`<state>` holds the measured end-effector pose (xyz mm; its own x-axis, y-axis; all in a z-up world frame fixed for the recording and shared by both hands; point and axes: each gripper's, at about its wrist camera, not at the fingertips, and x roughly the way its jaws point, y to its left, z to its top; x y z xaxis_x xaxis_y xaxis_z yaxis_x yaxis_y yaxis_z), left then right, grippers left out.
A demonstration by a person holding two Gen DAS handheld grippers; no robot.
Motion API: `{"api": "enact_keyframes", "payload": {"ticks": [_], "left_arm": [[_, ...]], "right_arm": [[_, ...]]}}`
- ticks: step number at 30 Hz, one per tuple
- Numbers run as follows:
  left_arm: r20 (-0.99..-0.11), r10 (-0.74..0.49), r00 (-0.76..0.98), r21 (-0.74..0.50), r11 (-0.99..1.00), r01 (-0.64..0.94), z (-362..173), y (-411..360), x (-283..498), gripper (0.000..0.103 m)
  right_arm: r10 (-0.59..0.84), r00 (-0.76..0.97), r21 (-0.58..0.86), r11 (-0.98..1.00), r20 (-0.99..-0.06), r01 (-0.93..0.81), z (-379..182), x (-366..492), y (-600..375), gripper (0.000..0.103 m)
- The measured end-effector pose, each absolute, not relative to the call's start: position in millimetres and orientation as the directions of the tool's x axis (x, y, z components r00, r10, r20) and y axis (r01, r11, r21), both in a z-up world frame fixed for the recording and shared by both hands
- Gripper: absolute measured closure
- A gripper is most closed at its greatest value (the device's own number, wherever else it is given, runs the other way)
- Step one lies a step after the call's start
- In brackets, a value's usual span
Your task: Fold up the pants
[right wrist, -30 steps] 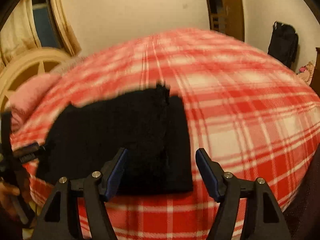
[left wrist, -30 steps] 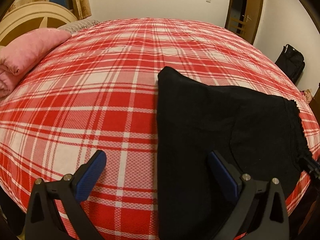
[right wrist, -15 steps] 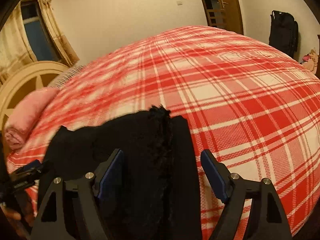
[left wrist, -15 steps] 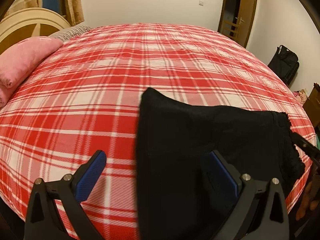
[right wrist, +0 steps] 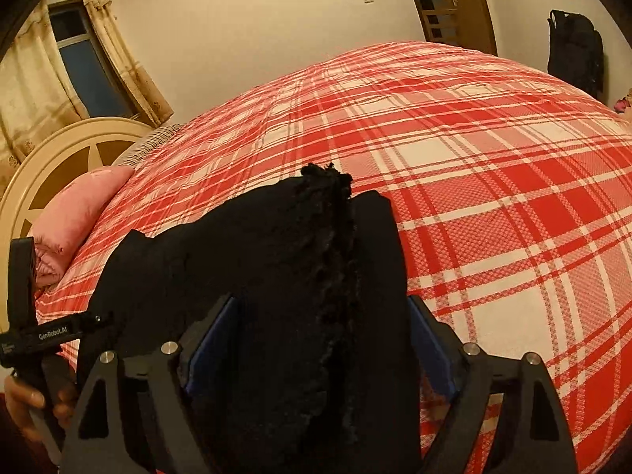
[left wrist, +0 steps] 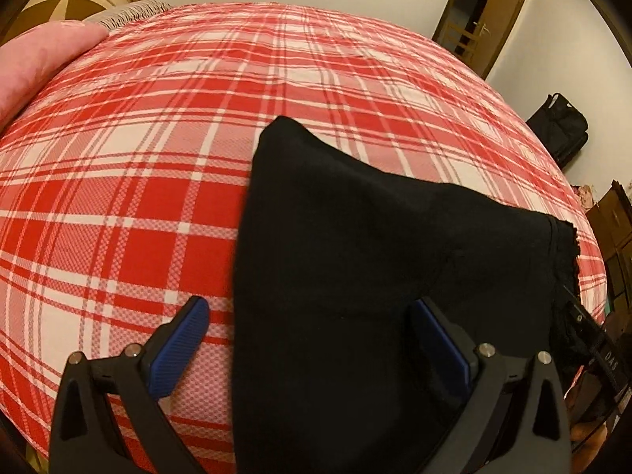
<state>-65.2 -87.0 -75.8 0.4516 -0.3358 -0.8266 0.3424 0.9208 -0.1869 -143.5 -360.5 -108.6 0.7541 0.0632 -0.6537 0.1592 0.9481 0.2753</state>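
Observation:
The black pants [left wrist: 355,260] lie folded on the red plaid bed near its front edge. In the left wrist view my left gripper [left wrist: 312,339] is open, its left finger over the bedspread and its right finger over the cloth, straddling the pants' left edge. In the right wrist view the pants [right wrist: 276,260] fill the space between the fingers of my right gripper [right wrist: 320,343], which is open, with the frilly waistband edge [right wrist: 331,213] running up the middle. The other gripper and the hand holding it show at the far left [right wrist: 27,335].
A pink pillow [left wrist: 35,59] and a cream headboard [right wrist: 67,150] are at the left end of the bed. A wooden door [left wrist: 486,12] and a black bag [left wrist: 561,130] stand by the far wall. A curtained window [right wrist: 83,67] is behind the headboard.
Both grippers have moved closer over the pants, which now reach between the fingers. The right gripper has dropped lower over the waistband end. Both stay open.

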Motion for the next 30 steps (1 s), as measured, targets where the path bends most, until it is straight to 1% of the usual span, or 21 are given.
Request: {"api": "enact_keyframes", "payload": {"ticks": [3, 5, 6, 8, 10, 13, 14, 15, 19, 20, 21, 23, 24, 26, 28, 30], "left_arm": [[-0.836, -0.327, 0.441, -0.177, 0.921, 0.347, -77, -89, -62, 0.0], [-0.84, -0.317, 0.439, -0.17, 0.924, 0.342, -77, -90, -61, 0.0], [-0.842, -0.314, 0.439, -0.172, 0.927, 0.333, -77, -92, -61, 0.0], [-0.841, -0.31, 0.443, -0.171, 0.93, 0.327, -77, -92, -60, 0.0], [-0.839, -0.31, 0.447, -0.166, 0.928, 0.333, -77, -95, -62, 0.0], [-0.839, -0.324, 0.437, -0.161, 0.915, 0.371, -77, -103, -65, 0.001], [-0.835, -0.332, 0.438, -0.158, 0.908, 0.387, -76, -106, -68, 0.007], [-0.833, -0.333, 0.442, -0.153, 0.906, 0.394, -75, -107, -69, 0.011], [-0.829, -0.341, 0.444, -0.153, 0.901, 0.406, -71, -108, -71, 0.021], [-0.826, -0.342, 0.447, -0.152, 0.9, 0.409, -70, -108, -71, 0.027], [-0.823, -0.345, 0.452, -0.149, 0.898, 0.415, -68, -108, -73, 0.039], [-0.813, -0.347, 0.467, -0.123, 0.887, 0.445, -63, -114, -79, 0.055], [-0.813, -0.33, 0.479, -0.094, 0.887, 0.453, -62, -117, -80, 0.06], [-0.813, -0.323, 0.485, -0.083, 0.888, 0.452, -62, -119, -80, 0.06], [-0.813, -0.331, 0.479, -0.11, 0.895, 0.433, -63, -115, -77, 0.059], [-0.813, -0.338, 0.474, -0.13, 0.899, 0.418, -64, -112, -74, 0.054]], "right_arm": [[0.057, 0.759, 0.285, 0.943, -0.648, 0.172, -110, -143, -360, 0.017], [0.04, 0.757, 0.258, 0.951, -0.653, 0.172, -110, -143, -356, 0.018], [0.041, 0.754, 0.251, 0.953, -0.656, 0.167, -110, -143, -355, 0.021], [0.045, 0.75, 0.245, 0.957, -0.66, 0.158, -107, -145, -353, 0.034], [0.042, 0.75, 0.221, 0.965, -0.66, 0.141, -105, -147, -349, 0.049], [0.002, 0.751, 0.164, 0.976, -0.66, 0.142, -102, -148, -337, 0.056], [-0.011, 0.751, 0.15, 0.978, -0.66, 0.146, -101, -148, -334, 0.057], [-0.02, 0.75, 0.139, 0.979, -0.661, 0.149, -101, -148, -332, 0.057], [-0.032, 0.749, 0.127, 0.98, -0.662, 0.155, -100, -149, -331, 0.058], [-0.035, 0.749, 0.126, 0.98, -0.662, 0.157, -100, -150, -331, 0.058], [-0.037, 0.748, 0.124, 0.979, -0.663, 0.159, -100, -150, -330, 0.058], [-0.037, 0.746, 0.127, 0.979, -0.665, 0.161, -100, -150, -331, 0.058], [-0.035, 0.745, 0.129, 0.978, -0.666, 0.161, -100, -150, -331, 0.058], [-0.032, 0.746, 0.132, 0.978, -0.665, 0.16, -100, -150, -331, 0.058], [-0.026, 0.746, 0.141, 0.977, -0.665, 0.16, -101, -150, -332, 0.057], [-0.01, 0.748, 0.162, 0.974, -0.664, 0.157, -101, -150, -335, 0.056]]}}
